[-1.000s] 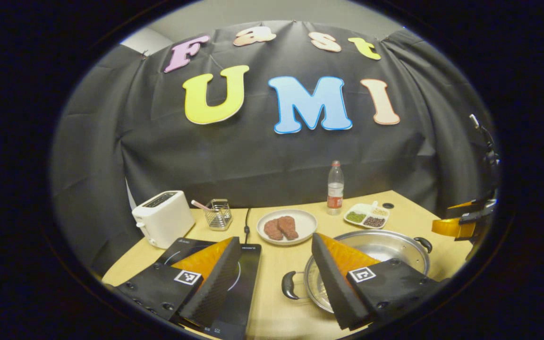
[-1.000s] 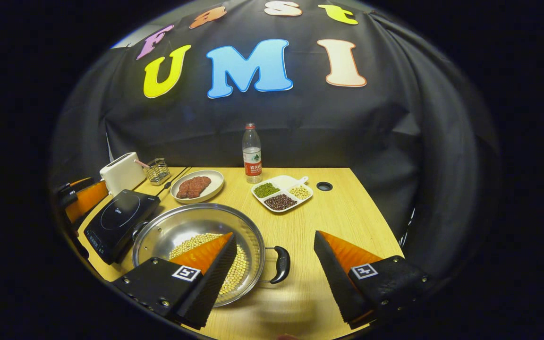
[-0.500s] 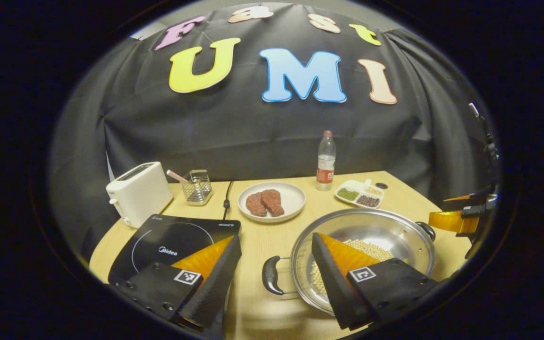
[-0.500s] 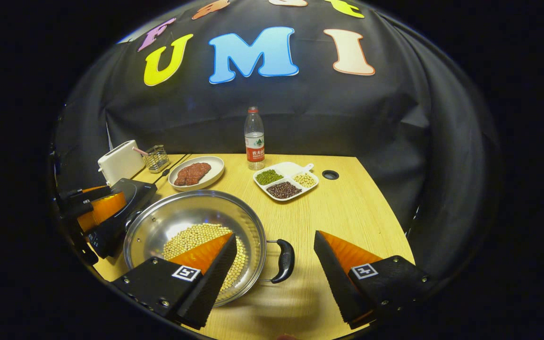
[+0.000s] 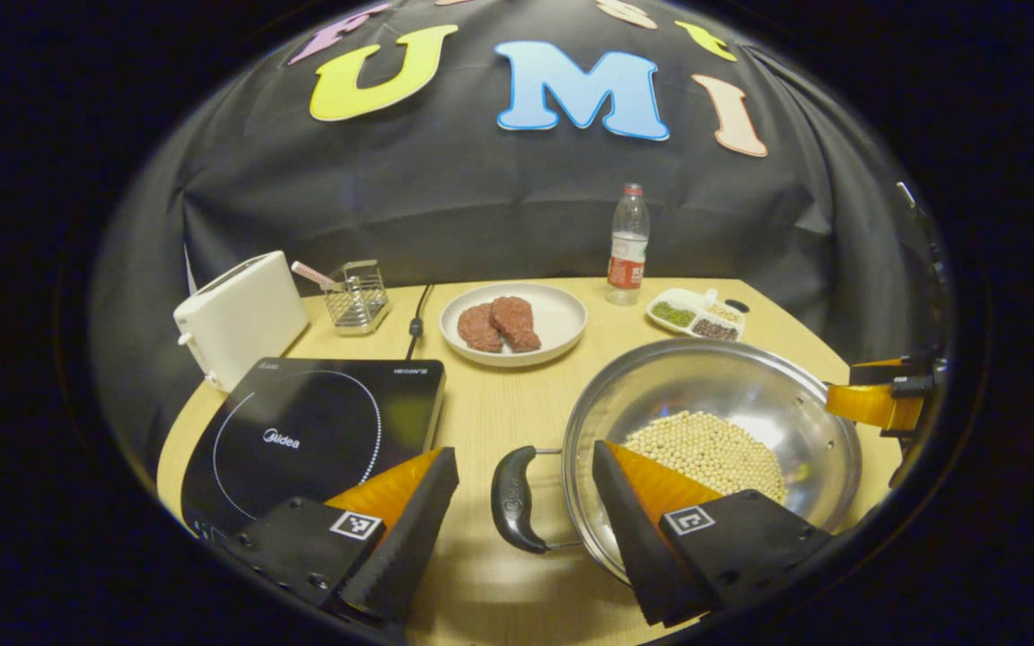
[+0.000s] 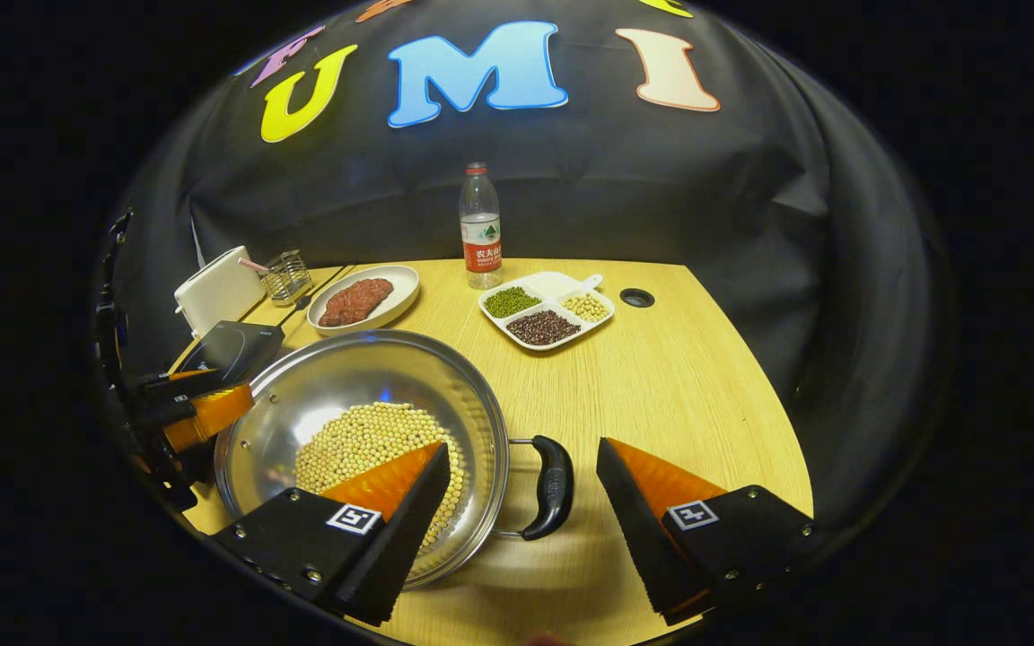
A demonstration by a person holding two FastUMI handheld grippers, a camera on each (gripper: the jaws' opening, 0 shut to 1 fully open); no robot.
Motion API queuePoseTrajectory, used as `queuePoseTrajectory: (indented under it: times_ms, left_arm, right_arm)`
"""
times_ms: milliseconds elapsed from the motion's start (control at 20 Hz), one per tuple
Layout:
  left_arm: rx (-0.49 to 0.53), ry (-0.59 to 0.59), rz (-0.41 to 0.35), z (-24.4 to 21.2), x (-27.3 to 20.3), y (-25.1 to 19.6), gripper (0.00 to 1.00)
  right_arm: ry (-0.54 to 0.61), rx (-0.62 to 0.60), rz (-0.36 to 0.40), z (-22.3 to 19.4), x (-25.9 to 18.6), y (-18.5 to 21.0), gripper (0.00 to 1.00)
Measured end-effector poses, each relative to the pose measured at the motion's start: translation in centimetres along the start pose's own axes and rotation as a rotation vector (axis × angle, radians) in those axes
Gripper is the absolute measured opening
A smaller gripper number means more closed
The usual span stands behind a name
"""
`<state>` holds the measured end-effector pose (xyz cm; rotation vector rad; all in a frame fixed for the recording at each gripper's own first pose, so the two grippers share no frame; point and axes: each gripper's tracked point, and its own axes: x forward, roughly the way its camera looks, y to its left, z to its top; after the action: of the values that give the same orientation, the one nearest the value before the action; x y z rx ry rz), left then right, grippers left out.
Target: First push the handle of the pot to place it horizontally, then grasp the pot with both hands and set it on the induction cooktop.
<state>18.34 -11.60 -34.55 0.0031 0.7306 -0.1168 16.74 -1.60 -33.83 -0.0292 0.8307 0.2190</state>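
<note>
Pot (image 5: 714, 422) of beans rests on the table (image 6: 679, 386), just right of the cooktop (image 5: 319, 431). Left gripper (image 5: 524, 489) gapes wide around the pot's left handle (image 5: 512, 498); right gripper (image 6: 524, 489) wide around its right handle (image 6: 553, 484).

Both grippers have dropped closer to the pot (image 5: 732, 404). The left gripper (image 5: 521, 507) now brackets its left handle (image 5: 512, 499), the right gripper (image 6: 521, 507) its right handle (image 6: 551, 484). Neither seems to touch yet.

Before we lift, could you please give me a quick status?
Left gripper open, straddling the steel pot's left handle. Right gripper open around the right handle. Black induction cooktop bare.
</note>
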Motion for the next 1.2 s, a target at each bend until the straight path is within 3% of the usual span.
queuePoseTrajectory:
  times_ms: [350,400,500,550,700,750,900,1000,1050,1200]
  left_arm:
    - [0.003,0.076,-0.017,-1.9,1.8,-0.1,1.0]
    - [0.006,0.084,-0.018,-2.2,2.0,-0.2,0.94]
    - [0.012,0.099,-0.017,-2.5,2.2,-0.2,1.0]
    - [0.013,0.102,-0.017,-2.4,2.4,-0.1,1.0]
    - [0.019,0.111,-0.026,-2.6,2.6,-0.6,0.98]
    - [0.028,0.12,-0.027,-2.7,2.8,-0.8,0.9]
    - [0.039,0.131,-0.028,-2.8,2.7,-1.0,0.86]
    - [0.039,0.136,-0.024,-2.8,2.7,-1.1,0.75]
    - [0.036,0.136,-0.023,-2.9,2.9,-1.1,0.78]
    - [-0.006,0.131,-0.017,-2.7,2.9,-1.3,0.73]
  right_arm:
    - [0.066,0.017,-0.003,-1.3,1.5,0.0,1.0]
    - [0.072,0.016,-0.006,-1.4,1.7,-0.1,1.0]
    - [0.083,0.009,-0.01,-1.7,1.8,-0.3,1.0]
    - [0.088,0.008,-0.015,-1.8,1.8,-0.4,0.91]
    - [0.1,0.014,-0.011,-2.0,2.0,-0.6,0.78]
    - [0.104,0.016,-0.013,-2.1,2.1,-0.5,0.66]
    - [0.112,0.023,-0.008,-2.1,1.9,-0.4,0.64]
    - [0.116,0.039,-0.005,-2.1,2.2,-0.5,0.61]
    - [0.12,0.036,0.0,-2.3,2.2,-0.4,0.56]
    - [0.108,0.031,-0.008,-2.3,2.0,-0.1,0.52]
